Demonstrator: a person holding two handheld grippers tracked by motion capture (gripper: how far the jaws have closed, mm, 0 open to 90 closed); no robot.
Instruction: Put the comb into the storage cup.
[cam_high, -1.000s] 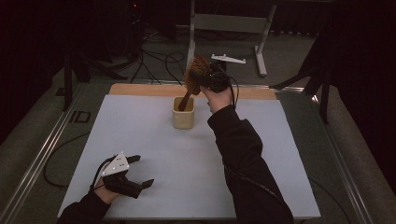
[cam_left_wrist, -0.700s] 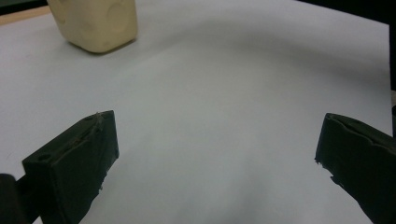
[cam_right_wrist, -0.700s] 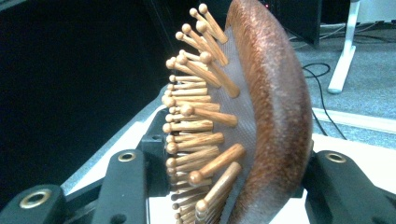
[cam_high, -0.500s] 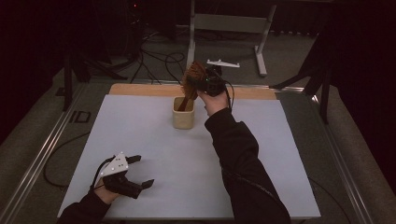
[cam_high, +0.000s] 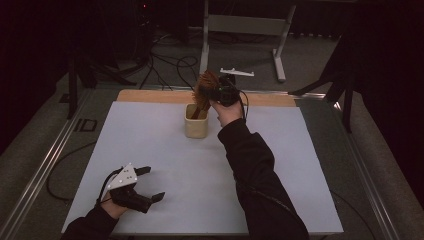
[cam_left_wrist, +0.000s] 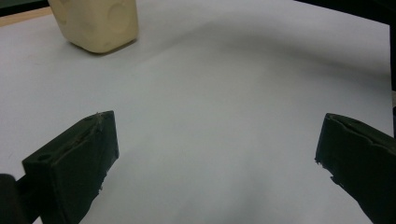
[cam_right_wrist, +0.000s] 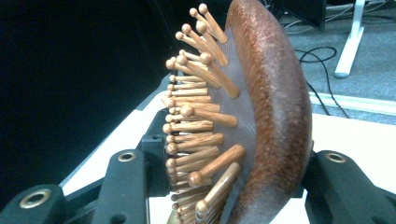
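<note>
Right gripper (cam_high: 212, 92) of mine sits in the upper middle of the high view, pinching a wooden hairbrush (cam_high: 204, 86) by its head; in the right gripper view the brush (cam_right_wrist: 243, 116) stands between my two jaws, its round-tipped wooden pins pointing to the frame's left. The handle reaches down into a cream cup (cam_high: 196, 121) standing on the white worktop (cam_high: 300, 165) just below and left of my hand. Down in the lower left of the high view, my left gripper (cam_high: 150, 184) rests on the worktop with its jaws spread wide and nothing between them. The cup (cam_left_wrist: 95, 23) appears at the upper left of the left gripper view.
</note>
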